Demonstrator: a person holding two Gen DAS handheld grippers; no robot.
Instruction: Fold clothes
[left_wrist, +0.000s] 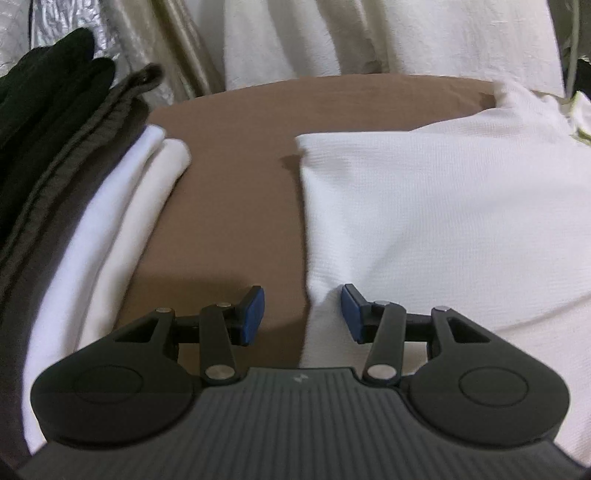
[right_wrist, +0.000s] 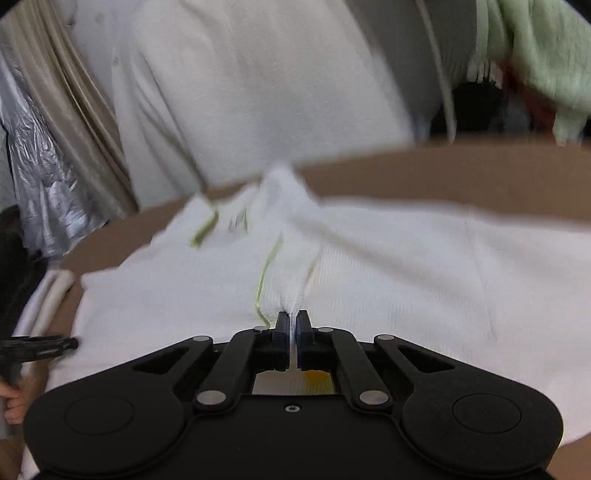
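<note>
Spanning the lower and middle of both views: brown worktop (left_wrist: 236, 147), bearing all items below.

White waffle-knit garment (left_wrist: 443, 221): largest item, spread across the right half of the left wrist view and the centre of the right wrist view; thin yellow-green trim lines near its upper middle; blurred in the right wrist view. Not yet a compact fold.

Stack of folded clothes (left_wrist: 92, 192): left edge of the left wrist view, white pieces nearest, olive and black behind; lying apart from the garment with bare worktop between.

Pale green cloth (right_wrist: 535, 55): upper right of the right wrist view, off the worktop.

Right gripper (right_wrist: 293, 328): jaws together, clamped on a pinched ridge of the garment at lower centre.

Left gripper (left_wrist: 303, 314): jaws apart, straddling the garment's near left edge, holding nothing.

Risks, as judged: with one pinch point only, a pull may drag the whole garment and bunch it crooked; the thin ridge may slip free; the left jaws may catch too little of the edge.
</note>
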